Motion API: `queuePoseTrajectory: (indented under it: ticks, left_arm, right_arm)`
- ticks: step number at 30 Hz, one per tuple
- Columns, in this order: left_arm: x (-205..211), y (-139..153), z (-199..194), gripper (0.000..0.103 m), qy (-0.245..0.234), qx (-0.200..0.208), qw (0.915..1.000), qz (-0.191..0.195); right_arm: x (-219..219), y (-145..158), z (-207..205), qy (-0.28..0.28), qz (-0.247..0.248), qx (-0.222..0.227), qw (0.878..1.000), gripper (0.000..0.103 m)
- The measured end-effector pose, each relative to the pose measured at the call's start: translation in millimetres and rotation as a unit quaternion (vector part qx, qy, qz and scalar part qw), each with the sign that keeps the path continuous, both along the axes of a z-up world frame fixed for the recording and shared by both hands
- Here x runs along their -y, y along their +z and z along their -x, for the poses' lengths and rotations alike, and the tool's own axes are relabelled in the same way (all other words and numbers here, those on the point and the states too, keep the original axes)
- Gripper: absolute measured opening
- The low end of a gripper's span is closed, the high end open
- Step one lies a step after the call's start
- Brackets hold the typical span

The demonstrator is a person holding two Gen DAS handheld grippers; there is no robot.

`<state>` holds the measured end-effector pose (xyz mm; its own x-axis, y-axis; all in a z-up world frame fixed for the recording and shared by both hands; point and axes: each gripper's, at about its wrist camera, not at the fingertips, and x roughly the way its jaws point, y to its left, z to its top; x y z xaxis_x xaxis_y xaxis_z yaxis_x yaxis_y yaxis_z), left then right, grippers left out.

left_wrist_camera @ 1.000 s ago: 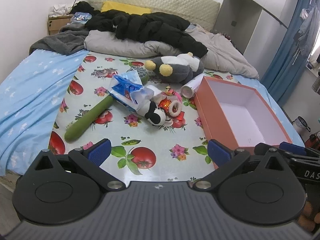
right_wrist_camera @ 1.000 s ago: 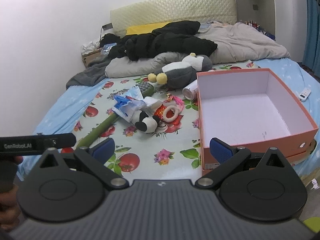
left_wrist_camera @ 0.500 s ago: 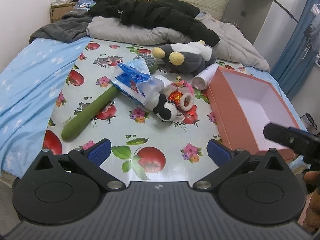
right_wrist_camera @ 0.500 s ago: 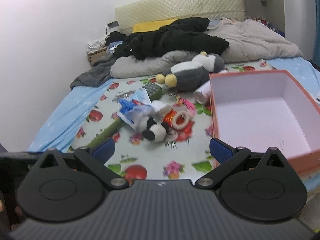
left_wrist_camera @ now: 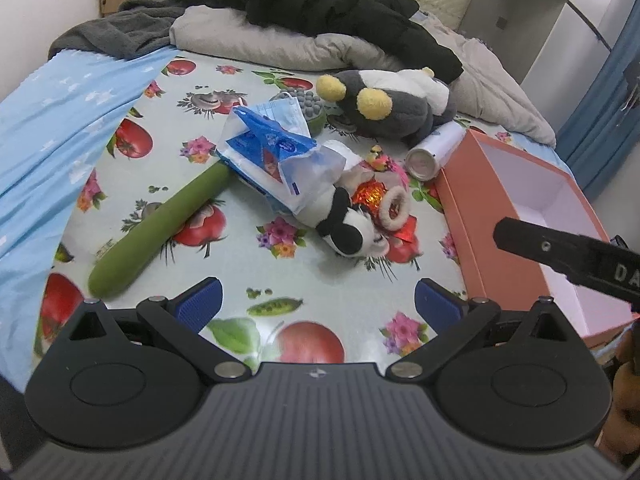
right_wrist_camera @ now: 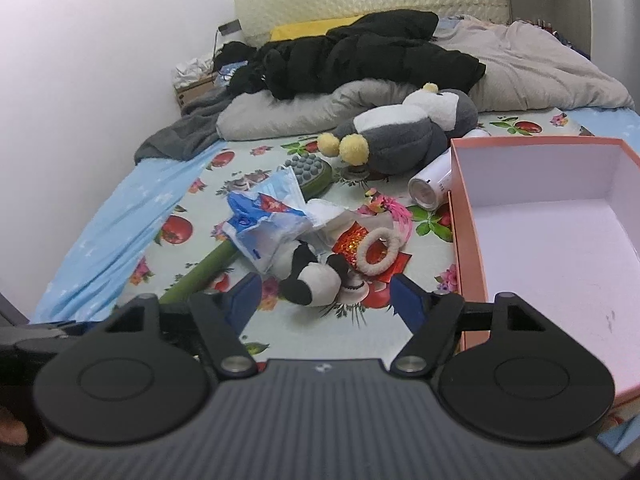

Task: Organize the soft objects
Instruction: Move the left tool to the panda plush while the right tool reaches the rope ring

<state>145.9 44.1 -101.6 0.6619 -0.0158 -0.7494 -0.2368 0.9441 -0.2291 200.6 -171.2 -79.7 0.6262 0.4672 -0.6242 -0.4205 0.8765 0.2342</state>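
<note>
A small black-and-white plush lies mid-bed on the fruit-print cloth, beside a fluffy white hair ring on red foil. A big grey penguin plush lies further back. An empty orange box stands at the right. My left gripper is open and empty, well short of the pile. My right gripper is open and empty, its fingertips framing the small plush from in front.
A long green massage stick, a torn blue-white plastic bag with a face mask and a white can lie in the pile. Dark clothes and a grey quilt cover the far bed. A blue sheet lies left.
Both grippers have moved forward toward the pile. The right gripper has come close to the small plush and stands ahead of the left one. Both stay open.
</note>
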Motion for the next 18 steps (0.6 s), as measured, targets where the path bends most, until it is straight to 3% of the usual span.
queuePoseTrajectory:
  ticks: [6, 11, 13, 18]
  left_arm:
    - [-8.6, -21.1, -21.6, 0.101, -0.001, 0.009, 0.9998, 0.017]
    - [-10.2, -40.3, -44.8, 0.087, -0.01, 0.008, 0.9993, 0.034]
    - [-11.8, -48.4, -52.0, 0.074, -0.013, 0.01, 0.9986, 0.05]
    - [-15.2, -68.4, -72.4, 0.064, -0.013, 0.008, 0.9969, 0.077]
  right_arm:
    - [-14.7, -15.1, -33.4, -0.005, -0.001, -0.018, 1.0, 0.074]
    - [-28.7, -32.4, -66.0, -0.014, 0.0, -0.042, 0.999, 0.073]
    - [-35.7, -40.8, -78.4, -0.028, 0.012, -0.044, 0.999, 0.074]
    - [-45.5, -63.1, -108.1, -0.036, 0.004, -0.074, 0.997, 0.073]
